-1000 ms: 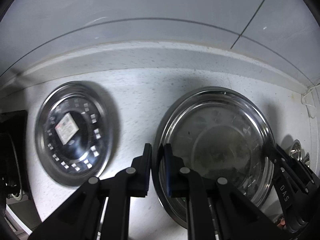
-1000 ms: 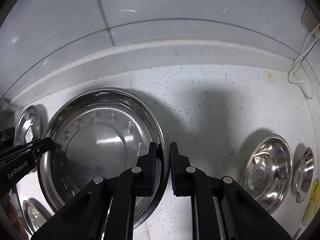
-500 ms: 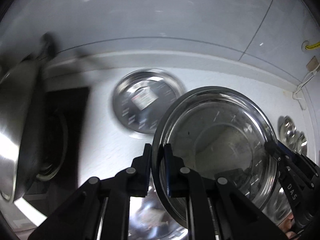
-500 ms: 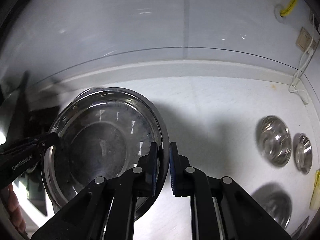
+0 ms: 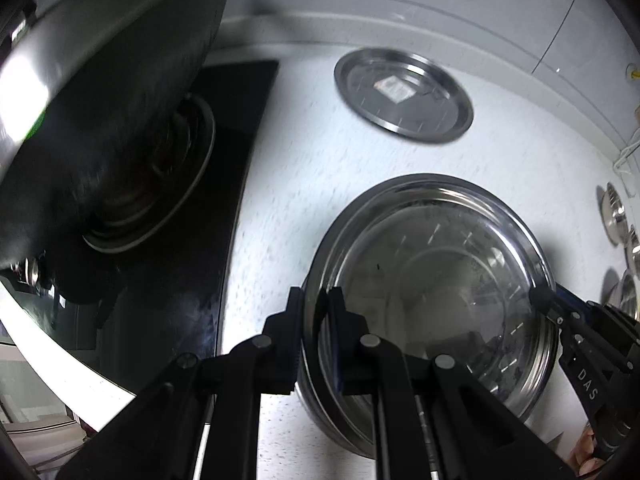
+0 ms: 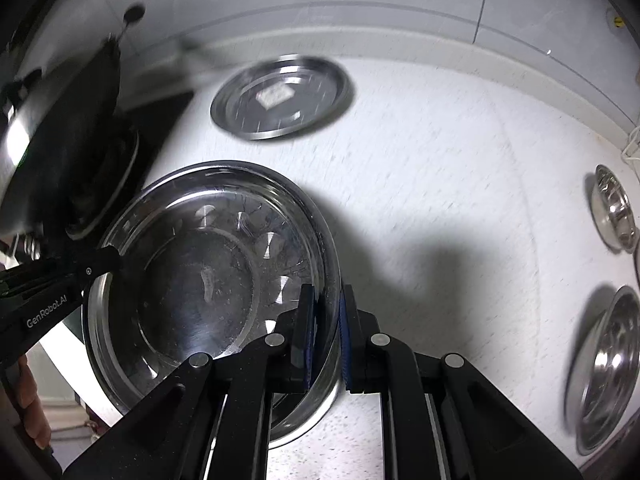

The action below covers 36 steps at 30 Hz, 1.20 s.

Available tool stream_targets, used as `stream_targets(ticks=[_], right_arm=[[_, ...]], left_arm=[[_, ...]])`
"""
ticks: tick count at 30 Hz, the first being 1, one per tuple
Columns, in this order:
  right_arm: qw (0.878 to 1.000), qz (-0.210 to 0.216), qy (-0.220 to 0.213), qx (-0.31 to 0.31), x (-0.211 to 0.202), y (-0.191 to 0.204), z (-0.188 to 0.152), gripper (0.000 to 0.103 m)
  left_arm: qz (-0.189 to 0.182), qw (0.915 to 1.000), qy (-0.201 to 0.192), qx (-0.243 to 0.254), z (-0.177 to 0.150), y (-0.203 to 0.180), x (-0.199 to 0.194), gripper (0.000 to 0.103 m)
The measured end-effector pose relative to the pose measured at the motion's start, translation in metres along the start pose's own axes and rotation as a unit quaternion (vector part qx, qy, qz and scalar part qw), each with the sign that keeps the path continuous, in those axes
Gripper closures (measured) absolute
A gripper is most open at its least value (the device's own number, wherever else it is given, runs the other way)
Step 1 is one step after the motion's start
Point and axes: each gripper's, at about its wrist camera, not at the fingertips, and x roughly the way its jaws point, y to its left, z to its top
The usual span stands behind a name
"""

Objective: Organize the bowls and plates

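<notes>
You're holding the big steel bowl (image 5: pixel 432 280) up off the white speckled counter (image 5: pixel 312 184) between both tools, and it's filling the lower middle of both wrist views. Your left gripper (image 5: pixel 316 336) is pinching the bowl's rim at its 9 o'clock edge, one finger inside the wall and one outside. Your right gripper (image 6: pixel 326 332) is clamping the opposite rim at 3 o'clock, blue pads pressed against the steel on either side. From the right wrist, the bowl (image 6: pixel 208 280) is sitting at about 8 o'clock in the picture, with the left tool reaching in at its far edge.

Beyond the bowl, toward 12 o'clock, a flat steel plate (image 5: pixel 404 94) with a pale sticker in its middle is lying on the counter, well apart from what you're carrying. Out at 3 o'clock, small steel bowls (image 6: pixel 614 212) are resting near the counter's edge, with another one (image 6: pixel 608 368) nearer to you. At 9 to 10 o'clock a black stove top (image 5: pixel 224 208) is lying beside the counter, a dark pan (image 5: pixel 108 92) looming over its burner, blurred
</notes>
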Motion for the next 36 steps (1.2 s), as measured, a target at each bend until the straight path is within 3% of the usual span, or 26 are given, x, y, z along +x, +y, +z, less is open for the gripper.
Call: stream_targets(ticks=[18,20,23,24,26,27,32,36], right_arm=[[0.999,0.013,0.051,-0.007,0.029,0.002,-0.023,0.09],[0.998,0.022,0.055,-0.006,0.025,0.0,-0.022,0.084],[0.998,0.03,0.048,-0.007,0.013,-0.001,-0.015,0.044],[0.999,0.022,0.037,-0.012,0.007,-0.001,-0.011,0.026],[0.999,0.021,0.016,-0.017,-0.006,-0.004,0.0,0.024],[1.0,0.023,0.008,-0.013,-0.011,-0.008,0.008,0.023],[0.999,0.008,-0.034,-0.007,-0.013,-0.028,0.086,0.018],[0.999,-0.02,-0.043,-0.025,0.011,-0.033,0.149,0.017]], left_arm=[[0.025,0.9995,0.01,0.016,-0.005,0.002,0.025,0.091],[0.019,0.9997,0.011,0.008,-0.004,0.005,0.021,0.09],[-0.007,0.9998,0.011,-0.012,0.005,0.011,0.007,0.09],[-0.014,0.9997,0.008,-0.016,0.011,0.011,0.003,0.087],[-0.025,0.9995,-0.003,-0.018,0.028,0.008,-0.006,0.07],[-0.029,0.9993,-0.009,-0.02,0.037,0.006,-0.008,0.067],[-0.036,0.9988,-0.023,-0.022,0.098,-0.011,-0.003,0.065],[-0.033,0.9988,-0.015,-0.033,0.148,-0.023,0.021,0.065]])
